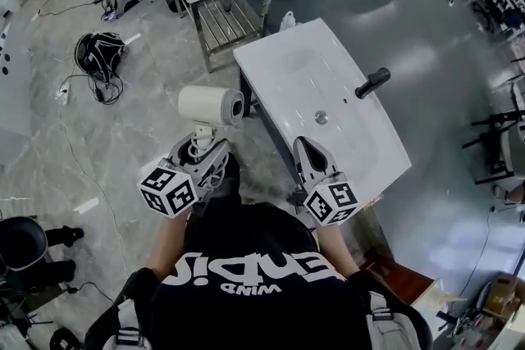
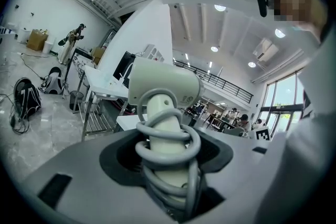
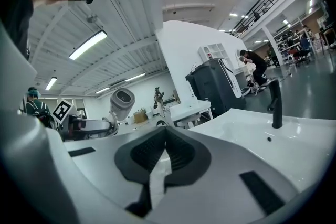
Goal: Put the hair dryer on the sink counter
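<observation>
Left gripper [image 1: 201, 145] [image 2: 167, 149]: jaws part-spread, pinching the handle of the white plastic hair dryer [image 1: 212, 105] [image 2: 163, 84], whose grey cord is coiled round the handle. The dryer is upright with its barrel above the jaws, in the air just left of the white ceramic sink counter [image 1: 287, 70], not on it. Right gripper [image 1: 308, 150] [image 3: 165, 136]: tips pressed together, empty, over the counter's near edge.
</observation>
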`<state>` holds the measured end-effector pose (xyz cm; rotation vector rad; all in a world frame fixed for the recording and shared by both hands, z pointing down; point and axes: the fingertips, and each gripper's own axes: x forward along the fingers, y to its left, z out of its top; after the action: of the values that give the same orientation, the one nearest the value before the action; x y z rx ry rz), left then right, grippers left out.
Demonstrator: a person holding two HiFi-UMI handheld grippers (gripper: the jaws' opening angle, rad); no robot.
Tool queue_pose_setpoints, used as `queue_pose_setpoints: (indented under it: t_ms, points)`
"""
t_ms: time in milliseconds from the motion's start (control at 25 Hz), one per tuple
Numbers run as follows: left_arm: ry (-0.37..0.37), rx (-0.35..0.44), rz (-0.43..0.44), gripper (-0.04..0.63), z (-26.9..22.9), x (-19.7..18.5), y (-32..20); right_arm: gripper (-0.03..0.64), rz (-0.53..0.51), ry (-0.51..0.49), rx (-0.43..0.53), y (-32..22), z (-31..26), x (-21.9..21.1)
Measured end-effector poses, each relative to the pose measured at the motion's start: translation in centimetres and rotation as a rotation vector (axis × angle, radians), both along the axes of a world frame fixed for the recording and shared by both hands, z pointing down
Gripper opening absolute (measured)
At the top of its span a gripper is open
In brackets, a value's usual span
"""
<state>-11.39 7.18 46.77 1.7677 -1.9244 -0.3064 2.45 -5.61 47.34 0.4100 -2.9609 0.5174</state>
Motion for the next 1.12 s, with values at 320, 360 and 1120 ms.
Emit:
queue_pose_setpoints:
  t_ms: [320, 360, 1120]
  points:
    - [0.010, -0.007, 0.034, 0.262, 0.3, -4.8, -3.9, 0.018, 0.016, 0.016, -0.012, -3.1, 0.4, -4.7]
    - [0.008, -0.008, 0.041, 0.262, 0.3, -5.3, -4.4, 0.018, 0.018, 0.019, -0.013, -3.4, 0.5, -5.3]
    - [-0.052, -0.056, 0.278, 0.262, 0.2, -16.3, -15.8, 0.018, 0.187, 0.073, 0.012, -10.9, 0.4, -15.3]
